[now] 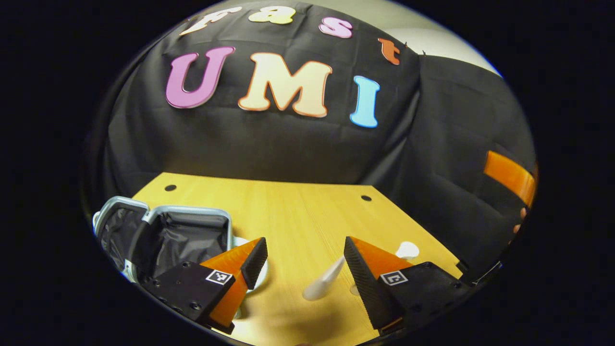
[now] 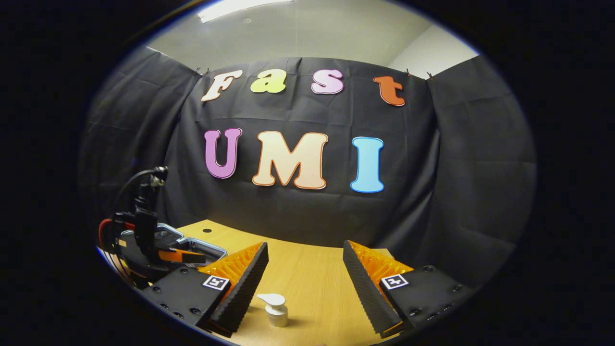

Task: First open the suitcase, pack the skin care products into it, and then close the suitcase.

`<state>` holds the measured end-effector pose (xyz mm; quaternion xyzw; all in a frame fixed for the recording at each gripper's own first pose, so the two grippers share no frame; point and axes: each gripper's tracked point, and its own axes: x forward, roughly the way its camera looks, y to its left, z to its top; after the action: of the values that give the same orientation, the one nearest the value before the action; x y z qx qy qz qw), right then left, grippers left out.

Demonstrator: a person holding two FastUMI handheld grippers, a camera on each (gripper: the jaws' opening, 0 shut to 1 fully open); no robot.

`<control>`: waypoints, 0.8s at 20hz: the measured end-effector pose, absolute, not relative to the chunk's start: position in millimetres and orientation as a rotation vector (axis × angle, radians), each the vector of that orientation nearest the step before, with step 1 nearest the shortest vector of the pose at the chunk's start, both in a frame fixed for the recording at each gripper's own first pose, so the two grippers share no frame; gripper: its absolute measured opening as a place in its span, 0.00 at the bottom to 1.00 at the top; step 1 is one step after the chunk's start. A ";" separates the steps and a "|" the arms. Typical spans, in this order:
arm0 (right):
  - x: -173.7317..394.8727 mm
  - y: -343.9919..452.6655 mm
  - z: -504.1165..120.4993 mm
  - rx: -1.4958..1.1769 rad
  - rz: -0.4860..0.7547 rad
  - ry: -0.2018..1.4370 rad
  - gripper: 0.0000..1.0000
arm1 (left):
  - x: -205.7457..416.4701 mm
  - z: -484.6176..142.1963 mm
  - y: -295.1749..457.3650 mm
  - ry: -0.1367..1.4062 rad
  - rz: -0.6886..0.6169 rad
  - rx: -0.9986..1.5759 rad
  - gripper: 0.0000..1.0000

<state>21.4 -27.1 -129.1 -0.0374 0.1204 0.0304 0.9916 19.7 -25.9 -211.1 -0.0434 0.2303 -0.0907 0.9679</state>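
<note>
- Far left in the left gripper view, the suitcase (image 1: 163, 235) lies open on the table (image 1: 298, 206), its dark lining showing; opening looks done, packing comes next.
- The left gripper (image 1: 305, 262) hovers with jaws wide, holding nothing.
- A white tube-like item (image 1: 323, 284) lies between its fingers, long axis running near-left to far-right; a small white piece (image 1: 407, 250) sits just beyond the right finger.
- In the right gripper view, the right gripper (image 2: 305, 276) is spread wide, empty too.
- A white pump bottle (image 2: 276, 310) stands upright between its fingers, nearer the left 1.
- Judgement: each claw already brackets 1 product; the suitcase lies left of both.
</note>
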 end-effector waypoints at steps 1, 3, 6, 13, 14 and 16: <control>18.2 -30.4 -130.9 -0.079 0.058 0.251 0.98 | 18.0 -224.6 -32.1 0.496 -0.194 -0.080 0.95; 13.7 -35.4 -136.4 -0.086 0.054 0.267 0.98 | 15.8 -251.0 -42.3 0.557 -0.215 -0.063 0.95; 8.2 -40.3 -143.4 -0.095 0.049 0.288 0.98 | 11.4 -285.0 -51.8 0.626 -0.233 -0.055 0.96; -1.8 -37.9 -184.6 -0.103 0.064 0.374 0.99 | 19.7 -329.7 -42.6 0.714 -0.188 -0.081 0.44; -3.5 -34.8 -192.8 -0.099 0.075 0.380 1.00 | 18.2 -326.7 -43.2 0.719 -0.210 -0.090 0.36; -8.6 -26.9 -215.6 -0.094 0.101 0.408 1.00 | 18.7 -324.5 -43.5 0.721 -0.221 -0.105 0.32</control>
<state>-8.6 -26.9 -215.6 -0.0467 0.2023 0.0499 0.9769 18.7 -43.5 -324.5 -0.0512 0.3519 -0.1078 0.9284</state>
